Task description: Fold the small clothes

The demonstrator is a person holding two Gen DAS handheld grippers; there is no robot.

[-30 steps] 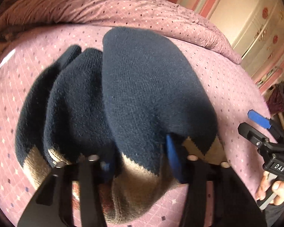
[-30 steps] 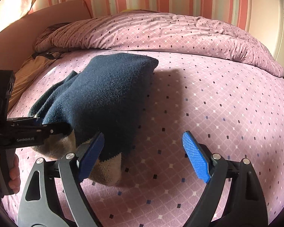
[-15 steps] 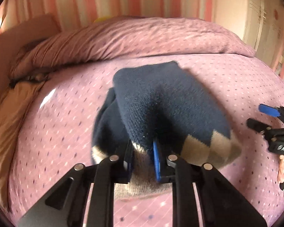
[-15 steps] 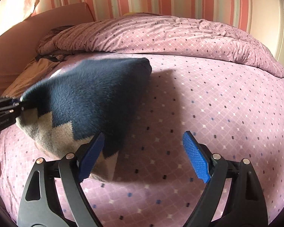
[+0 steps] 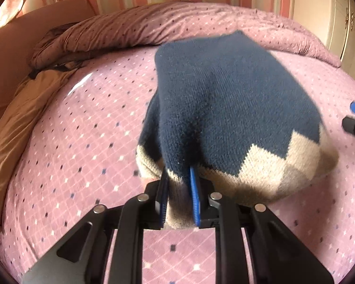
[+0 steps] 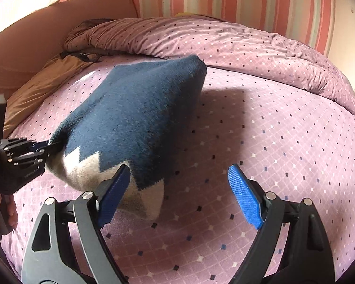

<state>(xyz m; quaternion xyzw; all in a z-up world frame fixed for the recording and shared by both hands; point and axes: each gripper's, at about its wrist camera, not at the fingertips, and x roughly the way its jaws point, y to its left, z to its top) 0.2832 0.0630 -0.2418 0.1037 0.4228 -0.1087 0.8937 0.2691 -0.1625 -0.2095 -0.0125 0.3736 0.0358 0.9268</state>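
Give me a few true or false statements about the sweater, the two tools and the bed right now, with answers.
1. The left tool is shut on the knit sweater. True.
2. The right tool grips the sweater too. False: it is open, holding nothing.
3. The sweater is all navy. False: its hem has a beige zigzag.
4. The bedspread is pink with small diamonds. True.

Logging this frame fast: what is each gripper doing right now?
Left gripper: shut on the sweater at its beige hem.
Right gripper: open, holding nothing, beside the sweater.
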